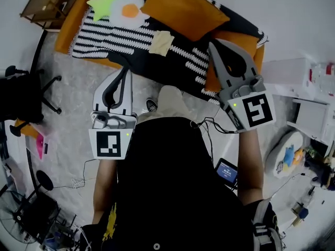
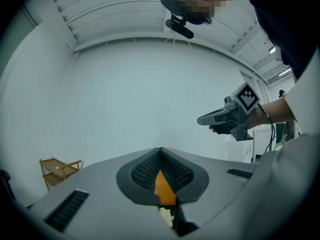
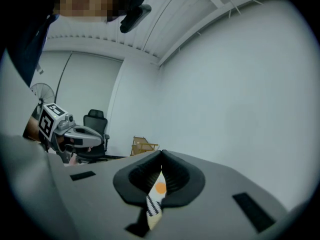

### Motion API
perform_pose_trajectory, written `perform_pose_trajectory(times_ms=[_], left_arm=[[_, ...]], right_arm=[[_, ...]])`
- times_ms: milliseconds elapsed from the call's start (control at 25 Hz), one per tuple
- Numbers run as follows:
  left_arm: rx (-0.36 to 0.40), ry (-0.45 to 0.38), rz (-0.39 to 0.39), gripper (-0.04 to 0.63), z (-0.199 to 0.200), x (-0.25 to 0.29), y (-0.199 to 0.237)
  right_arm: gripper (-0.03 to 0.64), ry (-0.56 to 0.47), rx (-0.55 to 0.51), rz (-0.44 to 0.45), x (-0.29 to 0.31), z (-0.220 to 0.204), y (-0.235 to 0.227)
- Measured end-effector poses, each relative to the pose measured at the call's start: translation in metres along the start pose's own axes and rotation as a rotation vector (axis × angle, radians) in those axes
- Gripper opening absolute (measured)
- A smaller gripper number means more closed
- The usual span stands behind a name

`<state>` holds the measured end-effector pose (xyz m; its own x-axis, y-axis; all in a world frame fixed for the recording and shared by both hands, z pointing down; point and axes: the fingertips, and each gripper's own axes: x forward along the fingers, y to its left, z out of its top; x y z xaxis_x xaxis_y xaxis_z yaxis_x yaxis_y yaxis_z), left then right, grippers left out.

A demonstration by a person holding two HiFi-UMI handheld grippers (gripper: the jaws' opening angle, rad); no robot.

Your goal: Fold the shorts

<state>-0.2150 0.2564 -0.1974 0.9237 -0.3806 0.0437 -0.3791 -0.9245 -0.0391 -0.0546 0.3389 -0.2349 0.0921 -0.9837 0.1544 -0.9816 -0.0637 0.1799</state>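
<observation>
A small pale yellow folded cloth (image 1: 161, 42) lies on the black-and-white striped blanket (image 1: 112, 35) of an orange bed. A beige cloth shape (image 1: 172, 102) shows below the bed's edge, between my two grippers; I cannot tell what it is. My left gripper (image 1: 125, 69) is held level over the floor in front of the bed, jaws shut and empty (image 2: 161, 151). My right gripper (image 1: 212, 45) is held over the bed's right corner, also shut with nothing in it (image 3: 161, 156). Each gripper shows in the other's view: the right gripper (image 2: 205, 119), the left gripper (image 3: 102, 136).
An orange pillow (image 1: 183, 9), a green star cushion (image 1: 107, 1) and an egg cushion (image 1: 128, 9) lie on the bed. A wooden rack (image 1: 48, 5) stands at the far left, an office chair (image 1: 21, 95) left, white shelves (image 1: 293, 72) right. A tablet (image 1: 227, 171) and cables lie on the floor.
</observation>
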Motion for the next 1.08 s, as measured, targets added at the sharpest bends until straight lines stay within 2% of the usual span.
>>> perform_pose_trajectory(times_ms=[280,440,640,1080], left_arm=[[-0.009,0.010,0.026,0.014,-0.003,-0.009,0.018],[-0.031,0.006,0.041,0.014,-0.007,-0.016,0.022],[-0.041,0.001,0.066,0.014,-0.011,-0.018,0.027],[-0.050,0.034,0.150,0.014,-0.033,-0.040,0.060]], right_arm=[[0.015,-0.003,0.003,0.006,0.004,0.006,0.006],[0.015,0.023,-0.034,-0.001,0.002,0.006,0.005],[0.015,0.063,-0.022,-0.031,0.002,0.002,0.000],[0.015,0.103,-0.040,0.008,0.012,-0.016,0.009]])
